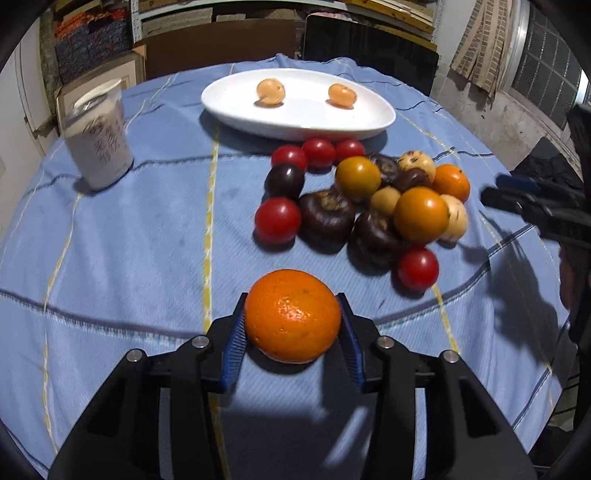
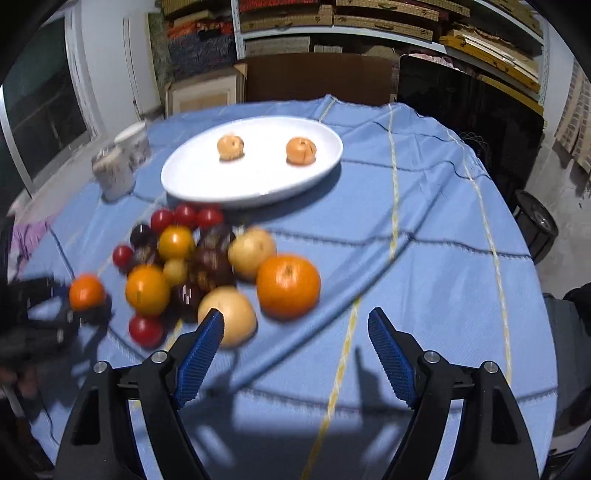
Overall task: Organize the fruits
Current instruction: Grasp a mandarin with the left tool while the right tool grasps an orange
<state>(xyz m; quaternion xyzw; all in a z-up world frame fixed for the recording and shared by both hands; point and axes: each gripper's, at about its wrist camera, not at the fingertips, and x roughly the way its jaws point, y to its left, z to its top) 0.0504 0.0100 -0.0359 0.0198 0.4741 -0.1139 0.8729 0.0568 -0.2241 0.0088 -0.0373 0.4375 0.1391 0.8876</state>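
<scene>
Left gripper (image 1: 291,325) clamps orange (image 1: 292,315) (on cloth).

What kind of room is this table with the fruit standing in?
Probably a storeroom or workshop corner, not a dining room. Shelves stacked with flat boxes and boards run behind the table, cardboard cartons lean against them, and the bare wall looks rough and unfinished.

Blue tablecloth (image 1: 140,229), crossed by thin yellow, white and dark-blue stripes. White oval plate (image 1: 295,114); two pale-orange fruits (image 1: 270,92) on it. Bright orange mandarin (image 1: 292,315). Red cherry tomatoes (image 1: 277,220), dark purple-brown fruits (image 1: 327,218), yellow-orange tomatoes (image 1: 421,214). Black claws, blue ribbed pads (image 2: 199,350). White cup (image 1: 99,147), dark print.
</scene>
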